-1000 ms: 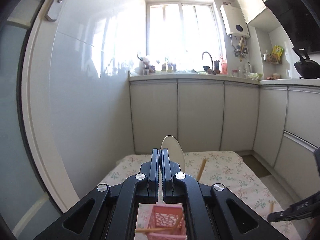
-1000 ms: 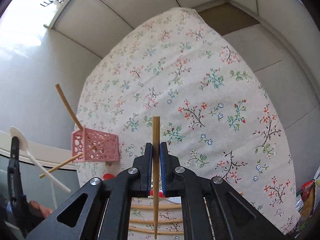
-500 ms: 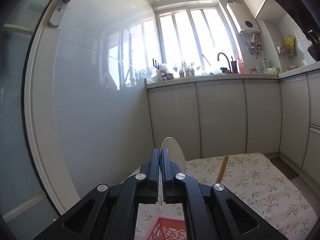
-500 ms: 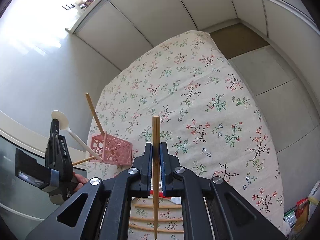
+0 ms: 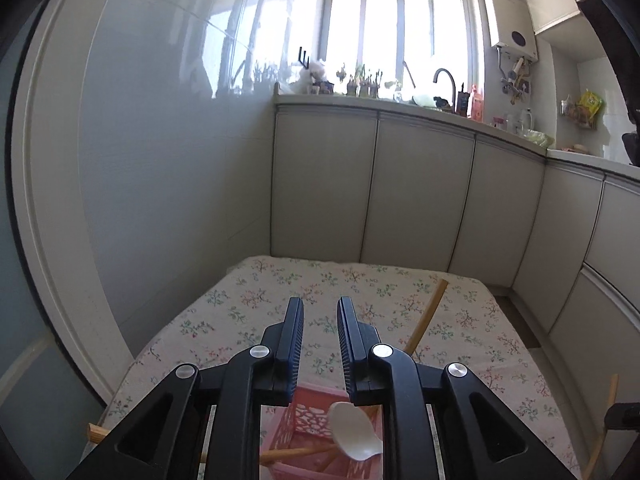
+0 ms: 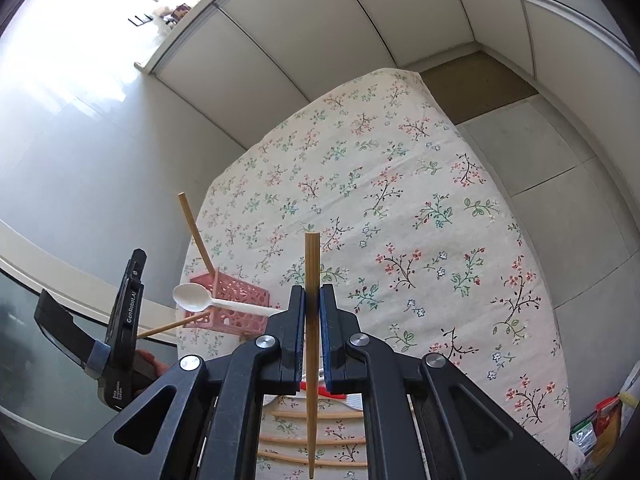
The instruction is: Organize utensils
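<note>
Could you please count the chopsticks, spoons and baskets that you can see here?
Chopsticks: 6
Spoons: 1
Baskets: 1
Total: 8

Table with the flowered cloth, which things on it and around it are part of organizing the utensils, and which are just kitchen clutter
Part of the job:
- pink basket
- white spoon, lying across the basket
- chopstick in the right gripper
- chopsticks lying on the cloth
- left gripper, jaws opening, nothing between them

Just lying about:
- faucet
- bottles on the counter
- water heater
</note>
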Available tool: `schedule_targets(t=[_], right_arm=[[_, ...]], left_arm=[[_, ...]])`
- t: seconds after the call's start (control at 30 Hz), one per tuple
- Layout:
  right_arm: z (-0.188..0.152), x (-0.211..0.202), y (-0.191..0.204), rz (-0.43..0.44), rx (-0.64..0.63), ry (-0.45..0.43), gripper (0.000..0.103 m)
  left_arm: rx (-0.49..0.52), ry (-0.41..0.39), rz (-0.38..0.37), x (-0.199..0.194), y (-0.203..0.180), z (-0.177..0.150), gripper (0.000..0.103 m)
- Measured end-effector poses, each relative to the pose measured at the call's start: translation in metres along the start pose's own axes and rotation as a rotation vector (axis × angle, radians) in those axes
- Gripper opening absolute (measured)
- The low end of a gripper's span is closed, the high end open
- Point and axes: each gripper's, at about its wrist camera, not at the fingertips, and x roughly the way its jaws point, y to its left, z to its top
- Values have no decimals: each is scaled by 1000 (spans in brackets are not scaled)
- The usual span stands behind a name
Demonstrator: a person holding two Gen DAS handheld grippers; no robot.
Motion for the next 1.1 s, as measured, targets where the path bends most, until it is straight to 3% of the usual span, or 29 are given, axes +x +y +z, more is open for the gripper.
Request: schedule_targets(t=[0.1, 0.17, 0.2, 0.23, 0.33, 0.47, 0.57, 0.67, 0.87, 0.93, 1.1], right_arm=[[-1, -2, 1, 5, -3, -1, 8], [-1, -4, 0, 6, -2, -4, 8], [0, -4, 0, 7, 1, -5, 8], [0, -5, -1, 8, 5, -6, 8], [1, -5, -3, 11, 12, -4, 8], [0, -5, -5, 5, 5, 10, 8], [-1, -3, -7, -13, -2, 30, 8], [-3, -2, -10, -24, 0, 43, 8], [-10, 5, -8, -28, -11, 73, 8], [-13, 7, -5, -30, -18, 80, 8], [-20, 11, -1, -37, -29, 93, 8]], left_arm=[[-61, 123, -44, 7, 11, 6, 20], [-120, 184, -99, 7, 18, 8, 30], [-141, 209, -122, 6, 21, 9, 42], [-160, 233, -158, 5, 23, 10, 48], [-169, 359, -213, -4, 20, 3, 48], [-52, 505, -216, -18, 0, -14, 48], [26, 620, -231, -24, -5, -42, 49], [29, 763, -255, -18, 2, -76, 48], [-44, 944, -277, -9, 16, -131, 47], [-111, 985, -298, -6, 22, -143, 46], [-275, 999, -315, 4, 34, -158, 46]])
